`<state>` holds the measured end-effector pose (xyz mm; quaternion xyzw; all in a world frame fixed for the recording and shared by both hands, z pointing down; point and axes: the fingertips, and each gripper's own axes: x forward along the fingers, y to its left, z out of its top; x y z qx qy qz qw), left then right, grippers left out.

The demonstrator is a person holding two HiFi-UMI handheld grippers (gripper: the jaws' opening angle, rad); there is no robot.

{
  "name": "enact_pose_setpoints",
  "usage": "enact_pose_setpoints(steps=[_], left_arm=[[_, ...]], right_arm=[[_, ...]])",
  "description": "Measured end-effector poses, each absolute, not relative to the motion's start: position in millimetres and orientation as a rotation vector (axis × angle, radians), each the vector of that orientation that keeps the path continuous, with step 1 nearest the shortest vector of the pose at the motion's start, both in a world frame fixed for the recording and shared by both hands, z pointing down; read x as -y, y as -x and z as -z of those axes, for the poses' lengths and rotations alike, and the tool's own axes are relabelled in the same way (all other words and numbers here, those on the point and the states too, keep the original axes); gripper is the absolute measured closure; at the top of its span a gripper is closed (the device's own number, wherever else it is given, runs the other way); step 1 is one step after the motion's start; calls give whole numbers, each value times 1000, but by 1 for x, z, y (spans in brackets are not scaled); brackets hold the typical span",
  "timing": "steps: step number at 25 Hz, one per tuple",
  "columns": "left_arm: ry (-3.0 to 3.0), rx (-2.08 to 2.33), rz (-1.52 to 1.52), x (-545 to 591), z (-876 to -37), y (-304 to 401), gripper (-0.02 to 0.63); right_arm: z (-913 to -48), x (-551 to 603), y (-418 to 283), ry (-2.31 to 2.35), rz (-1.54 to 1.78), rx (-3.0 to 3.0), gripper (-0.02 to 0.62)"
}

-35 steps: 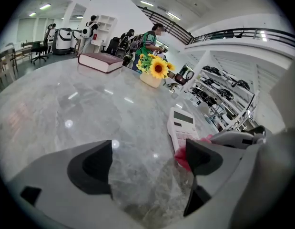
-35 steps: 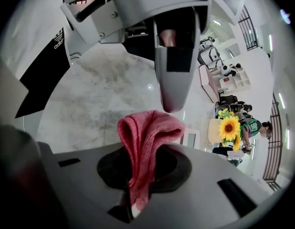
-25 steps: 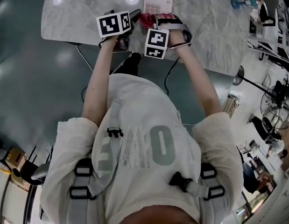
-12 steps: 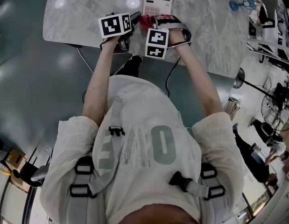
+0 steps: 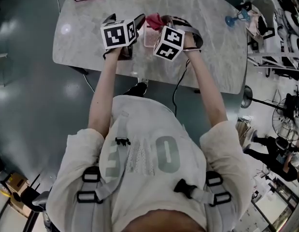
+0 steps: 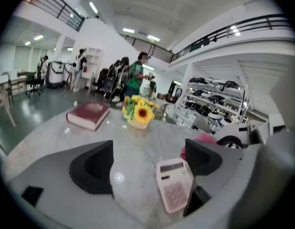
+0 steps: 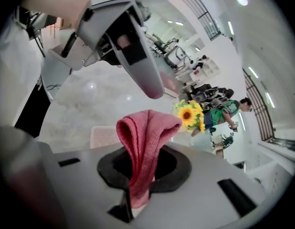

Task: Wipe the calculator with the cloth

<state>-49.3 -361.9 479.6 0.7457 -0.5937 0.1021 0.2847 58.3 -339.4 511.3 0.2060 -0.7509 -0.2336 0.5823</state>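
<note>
A pale pink calculator [image 6: 176,190] lies flat on the grey marble table [image 6: 137,147]; the head view shows only a strip of it [image 5: 148,36] between the two marker cubes. My left gripper [image 6: 147,168] is open above the table, and the calculator lies between its dark jaws, closer to the right one. My right gripper [image 7: 137,194] is shut on a red cloth [image 7: 145,142], which stands up in a fold out of its jaws. In the head view the cloth [image 5: 154,19] sits just past the calculator's far end. The left gripper [image 7: 133,46] hangs close in front of the right one.
A dark red book [image 6: 89,114] and a small pot of sunflowers [image 6: 137,111] stand at the table's far side. The table's near edge [image 5: 139,76] runs just below the grippers. People and chairs fill the hall beyond.
Both grippers have shifted over the calculator, which now shows only as a strip between the cubes. The right cube has turned. The head view has moved, so the book shows.
</note>
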Motion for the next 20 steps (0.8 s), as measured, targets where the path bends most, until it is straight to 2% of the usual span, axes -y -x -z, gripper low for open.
enact_pose_setpoints(steps=[1, 7, 11, 15, 20], left_arm=[[-2058, 1629, -231, 368, -454, 50, 130], [-2348, 1823, -40, 355, -333, 46, 420], [-2452, 1854, 94, 320, -295, 36, 538], [-2511, 1909, 172, 274, -279, 35, 579], [-2617, 2036, 163, 225, -272, 38, 584]], right_arm=[[-494, 348, -60, -545, 536, 1777, 540], [-392, 358, -77, -924, 439, 1964, 538], [-355, 332, -98, -1153, 353, 2084, 538], [-334, 284, -121, -1431, 215, 2255, 538], [-340, 226, -145, -1676, 109, 2325, 538]])
